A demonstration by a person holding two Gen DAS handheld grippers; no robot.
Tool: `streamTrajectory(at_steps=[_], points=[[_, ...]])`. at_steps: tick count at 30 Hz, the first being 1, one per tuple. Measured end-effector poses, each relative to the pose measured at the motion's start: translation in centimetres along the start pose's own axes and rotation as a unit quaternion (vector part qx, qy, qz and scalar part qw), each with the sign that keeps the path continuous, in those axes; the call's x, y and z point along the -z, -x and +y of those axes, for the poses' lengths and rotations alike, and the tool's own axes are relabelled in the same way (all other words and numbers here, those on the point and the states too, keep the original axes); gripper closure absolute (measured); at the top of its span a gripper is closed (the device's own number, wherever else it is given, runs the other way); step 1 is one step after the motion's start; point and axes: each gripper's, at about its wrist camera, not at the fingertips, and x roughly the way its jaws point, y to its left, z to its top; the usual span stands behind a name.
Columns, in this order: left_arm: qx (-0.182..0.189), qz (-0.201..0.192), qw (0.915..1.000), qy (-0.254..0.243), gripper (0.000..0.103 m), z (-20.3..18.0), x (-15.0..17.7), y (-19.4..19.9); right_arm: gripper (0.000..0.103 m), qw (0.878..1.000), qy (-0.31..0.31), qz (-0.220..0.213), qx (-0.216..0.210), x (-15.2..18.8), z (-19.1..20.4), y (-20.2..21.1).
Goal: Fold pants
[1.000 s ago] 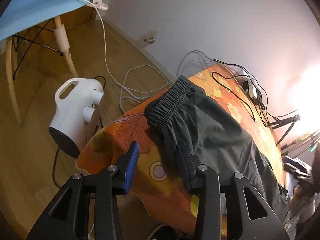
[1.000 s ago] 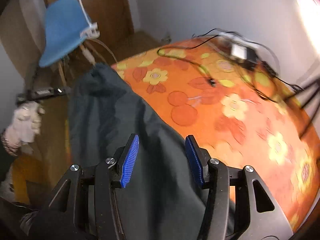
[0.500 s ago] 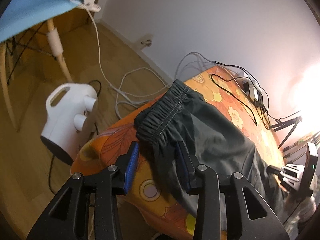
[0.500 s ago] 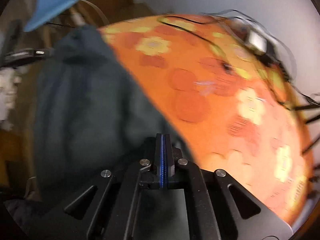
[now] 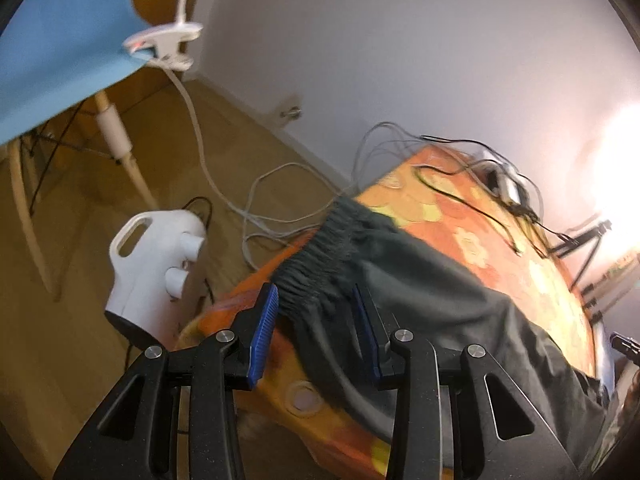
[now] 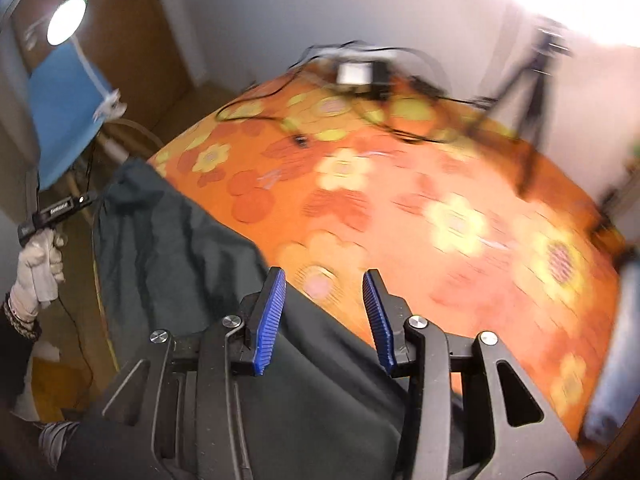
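Dark grey pants [image 5: 420, 292] lie along the near edge of a table with an orange flowered cloth [image 5: 520, 264]. Their gathered elastic waistband [image 5: 316, 256] is at the table's corner. My left gripper [image 5: 316, 328] is open, its blue-padded fingers on either side of the waistband's near corner. In the right wrist view the pants [image 6: 172, 248] stretch away to the left over the cloth [image 6: 440, 216]. My right gripper [image 6: 324, 316] is open and empty above the leg end of the pants, at the fabric's edge.
Black cables and a white power adapter [image 6: 356, 74] lie at the table's far side, with a tripod [image 6: 536, 80] beyond. On the wooden floor stand a white appliance [image 5: 156, 264] and a blue chair [image 5: 60, 40] carrying a clip lamp [image 5: 164, 44]. White cables trail across the floor.
My right gripper was open, shut on the leg end half a second ago, and is open again, raised a little. My left gripper stayed open and moved closer around the waistband.
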Motion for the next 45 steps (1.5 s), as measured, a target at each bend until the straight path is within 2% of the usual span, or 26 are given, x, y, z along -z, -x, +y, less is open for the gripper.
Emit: streamTrajectory(at_steps=[5,9,13,16,20,22,24,25,27,32,36,40,44,45], points=[[0.031,0.01,0.9987,-0.04,0.067,-3.4,1.2,0.8,0.06,0.999,-0.036,0.004,0.03,4.3,-3.6,3.2],[0.043,0.03,0.9975,-0.048,0.067,-5.0,2.4,0.1,0.06,0.998,-0.033,0.036,0.045,6.2,-4.6,1.4],[0.038,0.046,0.9962,-0.064,0.067,-6.0,3.5,-0.4,0.06,0.992,-0.01,0.076,0.098,8.2,-4.9,-0.5],[0.03,0.057,0.9948,-0.079,0.067,-6.5,4.2,-1.0,0.06,0.993,-0.024,0.061,0.099,10.0,-5.8,1.1],[0.021,0.067,0.9937,-0.088,0.067,-6.8,4.9,-1.8,0.059,0.99,-0.088,0.038,0.105,11.6,-9.5,3.6],[0.017,0.07,0.9933,-0.091,0.067,-6.9,5.1,-2.1,0.055,0.99,-0.107,0.038,0.09,11.6,-10.8,3.6],[0.013,0.07,0.9934,-0.09,0.067,-7.0,5.3,-2.2,0.042,0.991,-0.118,0.048,0.05,11.5,-11.4,2.8],[0.011,0.069,0.9936,-0.089,0.067,-7.0,5.3,-2.1,0.042,0.991,-0.12,0.053,0.039,11.4,-11.4,2.3],[0.012,0.068,0.9933,-0.092,0.067,-7.2,5.3,-1.7,0.042,0.99,-0.114,0.064,0.052,11.3,-11.0,1.5],[0.014,0.061,0.993,-0.1,0.067,-8.0,5.0,-0.9,0.042,0.989,-0.126,-0.005,0.077,12.6,-11.8,7.0],[0.031,0.057,0.9929,-0.099,0.067,-9.3,5.3,-0.4,0.042,0.975,-0.18,-0.042,0.125,15.3,-15.4,12.7],[0.044,0.057,0.991,-0.113,0.067,-11.0,6.2,0.0,0.037,0.946,-0.282,-0.032,0.156,18.4,-20.2,15.4],[0.058,0.063,0.9898,-0.113,0.067,-12.6,6.9,0.1,0.037,0.92,-0.364,-0.029,0.146,19.6,-22.6,16.2],[0.063,0.064,0.9892,-0.116,0.067,-13.2,7.2,0.2,0.034,0.915,-0.375,-0.025,0.144,19.4,-22.8,16.1]])
